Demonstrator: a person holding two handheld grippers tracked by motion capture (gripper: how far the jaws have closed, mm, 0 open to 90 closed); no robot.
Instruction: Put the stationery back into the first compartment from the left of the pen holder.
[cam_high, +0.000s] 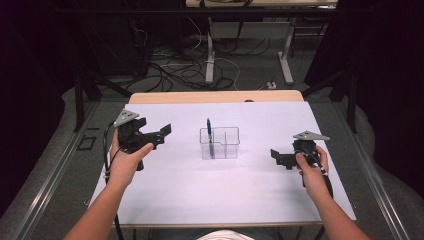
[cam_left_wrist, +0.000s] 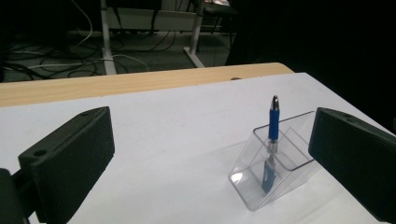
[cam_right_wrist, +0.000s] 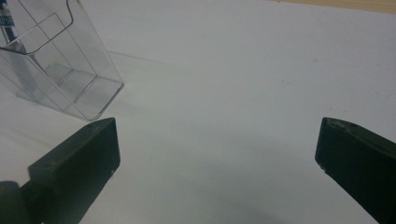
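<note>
A: Left gripper (cam_high: 159, 134)?

B: Seen in the left middle of the high view, lifted off the white table (cam_high: 165, 200) in the person's left hand (cam_high: 125, 162). Jaws spread wide, nothing between them. Pointed toward the centre of the frame.

A: Same from its own camera?

B: Yes. Left gripper (cam_left_wrist: 205, 161) showed one black jaw at the lower left edge and the other at the right edge, bare white table (cam_left_wrist: 159, 130) in the gap. No contact with anything.

A: And the pen (cam_high: 209, 136)?

B: Stood upright in the clear holder (cam_high: 220, 143) at the centre of the high view, in the left compartment, blue barrel rising above the rim. In the left gripper view, pen (cam_left_wrist: 272, 140) and holder (cam_left_wrist: 275, 172) sat at the lower right, just beside the right-hand jaw in the picture but apart from it.

A: Right gripper (cam_high: 278, 157)?

B: Found in the right middle of the high view, held low over the table by the right hand (cam_high: 312, 170), well apart from the holder. Jaws open there too, empty.

A: Confirmed by its own camera?

B: Right gripper (cam_right_wrist: 217, 154) showed jaws at the lower left and lower right corners, wide apart, plain table (cam_right_wrist: 233, 70) between. Holder (cam_right_wrist: 60, 70) lay at the upper left of that frame, clear of the nearer jaw. Part of the pen (cam_right_wrist: 5, 21) just visible through the plastic at the far upper left edge.
</note>
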